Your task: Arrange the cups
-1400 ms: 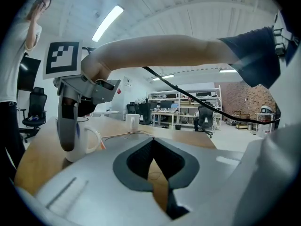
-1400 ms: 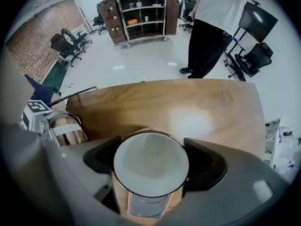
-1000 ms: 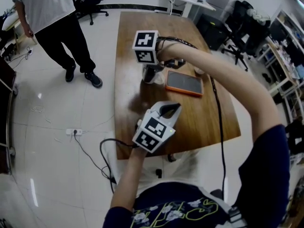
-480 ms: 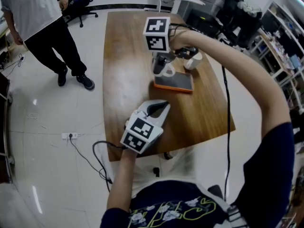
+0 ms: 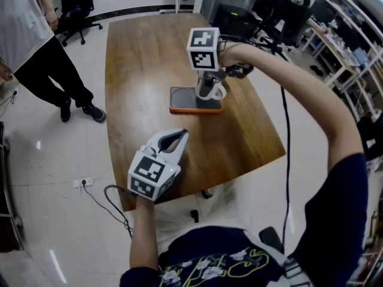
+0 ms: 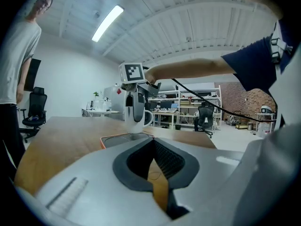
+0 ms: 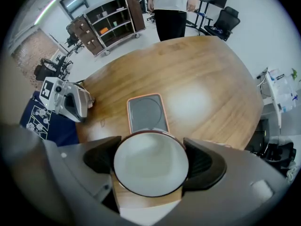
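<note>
Cup (image 7: 150, 173), white, round, dark-rimmed, handled, pinched in right gripper (image 7: 149, 160) over orange-edged tray (image 7: 146, 113), left gripper (image 5: 179, 136) pressed together

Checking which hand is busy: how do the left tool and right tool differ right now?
The right tool points straight down; the left tool lies almost level. The right tool grips a white cup over the orange-rimmed pad; the left tool is shut, empty. Both carry marker cubes.

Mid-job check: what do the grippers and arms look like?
The left gripper and right gripper: light grey shells, black ribbed pads, each with a white cube of black square markers. A black cable runs along the right arm. Dark navy short sleeves.
</note>
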`<state>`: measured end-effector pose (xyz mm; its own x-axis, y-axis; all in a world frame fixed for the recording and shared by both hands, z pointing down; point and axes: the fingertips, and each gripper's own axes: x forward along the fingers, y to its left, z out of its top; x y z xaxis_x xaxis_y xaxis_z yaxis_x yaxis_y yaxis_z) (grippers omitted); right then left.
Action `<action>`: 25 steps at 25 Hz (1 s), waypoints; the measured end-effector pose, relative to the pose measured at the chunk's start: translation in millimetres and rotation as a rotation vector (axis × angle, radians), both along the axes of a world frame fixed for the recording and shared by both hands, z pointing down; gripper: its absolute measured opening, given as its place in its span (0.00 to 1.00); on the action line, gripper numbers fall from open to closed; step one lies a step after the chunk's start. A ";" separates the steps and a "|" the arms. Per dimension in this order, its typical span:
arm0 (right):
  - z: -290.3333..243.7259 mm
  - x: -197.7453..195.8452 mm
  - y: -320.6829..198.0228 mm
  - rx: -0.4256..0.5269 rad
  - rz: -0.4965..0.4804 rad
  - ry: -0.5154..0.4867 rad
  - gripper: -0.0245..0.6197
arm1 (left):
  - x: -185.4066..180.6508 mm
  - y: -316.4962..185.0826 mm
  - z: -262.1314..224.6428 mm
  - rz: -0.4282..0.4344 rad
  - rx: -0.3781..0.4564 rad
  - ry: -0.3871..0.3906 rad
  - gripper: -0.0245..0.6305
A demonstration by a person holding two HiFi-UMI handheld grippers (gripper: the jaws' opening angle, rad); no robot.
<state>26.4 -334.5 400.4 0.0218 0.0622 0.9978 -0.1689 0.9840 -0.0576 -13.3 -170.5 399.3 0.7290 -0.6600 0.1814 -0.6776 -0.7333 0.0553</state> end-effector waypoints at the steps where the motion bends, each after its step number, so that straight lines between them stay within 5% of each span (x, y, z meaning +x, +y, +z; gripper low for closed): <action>1: 1.5 5.0 0.0 -0.001 0.003 -0.001 0.67 | 0.7 0.1 -0.6 0.000 0.001 0.000 0.04; 25: 15.4 19.5 4.2 0.081 -0.110 -0.014 0.70 | 1.2 0.2 -2.2 0.000 0.004 -0.002 0.04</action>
<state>46.0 -330.3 415.7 0.0099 -0.0205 0.9997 -0.0595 0.9980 0.0210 -12.2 -170.3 397.1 0.7286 -0.6607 0.1806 -0.6778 -0.7334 0.0510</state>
